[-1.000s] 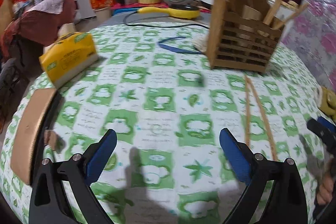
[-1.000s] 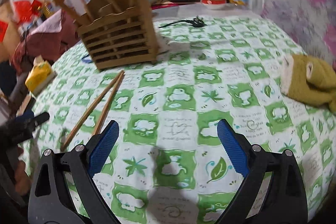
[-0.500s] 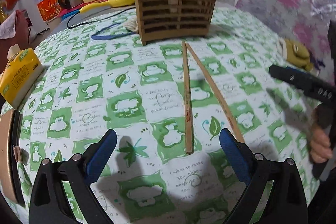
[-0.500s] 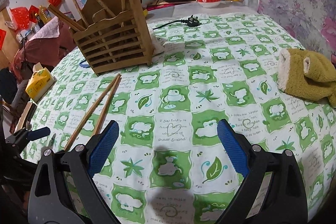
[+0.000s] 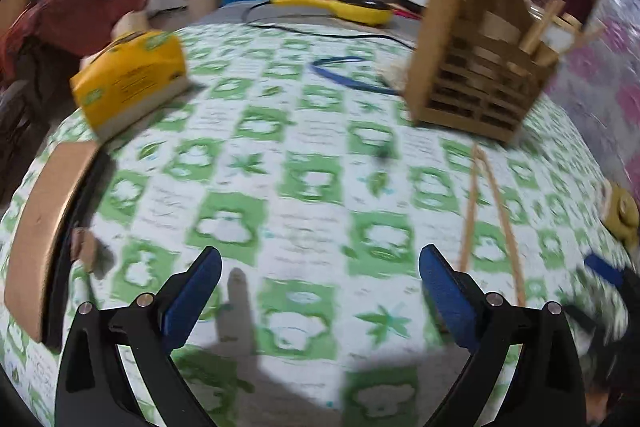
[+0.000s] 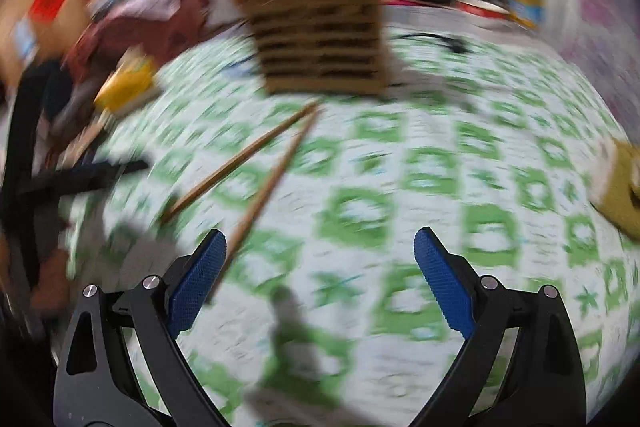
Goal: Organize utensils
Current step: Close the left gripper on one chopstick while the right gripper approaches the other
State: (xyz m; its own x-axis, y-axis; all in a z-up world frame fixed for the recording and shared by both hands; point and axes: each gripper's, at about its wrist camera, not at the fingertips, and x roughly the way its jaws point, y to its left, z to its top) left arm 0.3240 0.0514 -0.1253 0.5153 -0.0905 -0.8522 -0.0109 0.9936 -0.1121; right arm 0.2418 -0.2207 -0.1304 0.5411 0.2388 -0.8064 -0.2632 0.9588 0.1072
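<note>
— Left wrist view: our left gripper (image 5: pixel 320 291) gapes empty; tissue pack (image 5: pixel 130 77) left, utensil holder (image 5: pixel 476 75) right, chopsticks (image 5: pixel 494 223) before it.
— Our right gripper (image 6: pixel 316 277), empty, fingers apart, alone sees the bowl (image 6: pixel 484 11).

- Two loose chopsticks (image 5: pixel 492 211) (image 6: pixel 248 163) on the tablecloth.
- One slatted wooden utensil holder (image 5: pixel 476 83) (image 6: pixel 320 39); the sticks inside are too blurred to count.
- One yellow tissue pack (image 5: pixel 132 79) (image 6: pixel 128 87).
- One mustard-yellow cloth (image 6: pixel 620 183).
- One blue band (image 5: pixel 348 79).
- Two grippers: left gripper (image 5: pixel 320 291), right gripper (image 6: pixel 316 271).
</note>
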